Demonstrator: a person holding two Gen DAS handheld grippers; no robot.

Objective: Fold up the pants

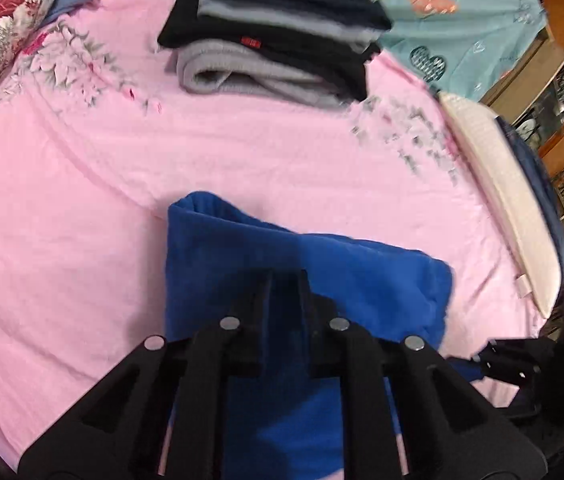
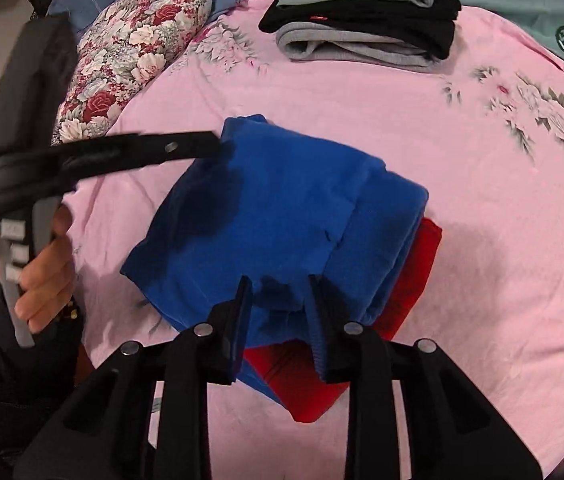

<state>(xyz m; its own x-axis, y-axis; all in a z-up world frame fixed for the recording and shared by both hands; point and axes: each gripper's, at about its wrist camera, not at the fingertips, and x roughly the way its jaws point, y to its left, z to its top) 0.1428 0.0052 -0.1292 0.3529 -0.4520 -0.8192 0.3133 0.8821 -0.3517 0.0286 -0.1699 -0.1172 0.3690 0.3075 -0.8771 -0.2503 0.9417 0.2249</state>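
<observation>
Blue fleece pants (image 2: 282, 216) lie folded into a thick bundle on the pink bed sheet (image 2: 482, 240), with a red part (image 2: 414, 280) showing under the right and near edges. My left gripper (image 1: 285, 276) is shut on the blue pants (image 1: 362, 272) at their left side; it also shows from the side in the right wrist view (image 2: 218, 142). My right gripper (image 2: 280, 284) is open, its fingers straddling the near edge of the bundle without closing on it.
A stack of folded black and grey clothes (image 2: 362, 16) sits at the far end of the bed (image 1: 282, 24). A floral pillow (image 2: 130, 56) lies far left. A teal blanket (image 1: 462, 20) and a white pillow (image 1: 498, 184) lie to the right.
</observation>
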